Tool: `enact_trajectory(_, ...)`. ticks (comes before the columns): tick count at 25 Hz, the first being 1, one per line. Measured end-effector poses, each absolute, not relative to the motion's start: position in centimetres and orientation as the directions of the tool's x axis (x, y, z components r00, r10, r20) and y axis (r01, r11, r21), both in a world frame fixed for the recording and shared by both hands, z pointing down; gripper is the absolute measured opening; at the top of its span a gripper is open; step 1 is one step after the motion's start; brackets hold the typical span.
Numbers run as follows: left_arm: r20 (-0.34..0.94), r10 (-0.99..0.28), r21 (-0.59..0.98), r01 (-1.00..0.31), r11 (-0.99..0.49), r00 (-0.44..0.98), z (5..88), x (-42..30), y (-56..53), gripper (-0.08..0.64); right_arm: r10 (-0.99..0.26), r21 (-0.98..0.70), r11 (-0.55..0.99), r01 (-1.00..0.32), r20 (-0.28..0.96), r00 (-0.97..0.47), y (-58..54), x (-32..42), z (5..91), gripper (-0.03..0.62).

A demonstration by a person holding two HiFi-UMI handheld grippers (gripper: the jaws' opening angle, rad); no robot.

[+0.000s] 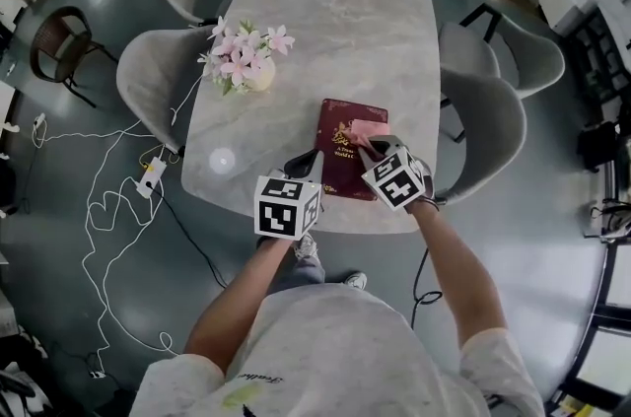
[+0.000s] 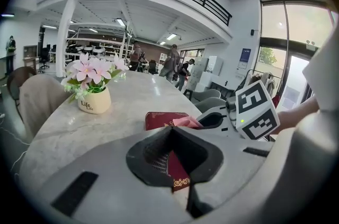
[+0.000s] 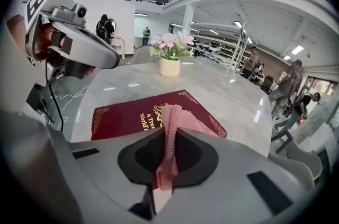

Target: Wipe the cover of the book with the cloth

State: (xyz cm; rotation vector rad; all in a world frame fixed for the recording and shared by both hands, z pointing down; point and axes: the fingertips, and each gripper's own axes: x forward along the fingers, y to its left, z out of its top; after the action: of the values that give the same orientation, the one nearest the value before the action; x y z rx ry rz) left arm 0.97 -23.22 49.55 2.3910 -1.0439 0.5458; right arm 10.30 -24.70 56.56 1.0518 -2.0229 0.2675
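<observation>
A dark red book with gold print lies flat near the front edge of the marble table. My right gripper is over the book's right part, shut on a pink cloth that rests on the cover. In the right gripper view the cloth runs up between the jaws and spreads onto the book. My left gripper is at the book's near left edge. In the left gripper view its jaws stand together on the book's gold-cornered edge.
A white pot of pink flowers stands on the table's left side, behind the book. Grey chairs flank the table on both sides. White cables and a power strip lie on the floor to the left. People stand in the far background.
</observation>
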Motion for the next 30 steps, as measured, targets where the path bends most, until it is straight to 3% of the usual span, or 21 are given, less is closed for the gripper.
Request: enact_trajectory(30,0.560,-0.605,0.227,-0.807,-0.545,0.566,50.4,-0.8,-17.1,0.008,-0.544,0.133,0.691,-0.711,0.743,-0.390,-18.3,7.4,56.6,0.018)
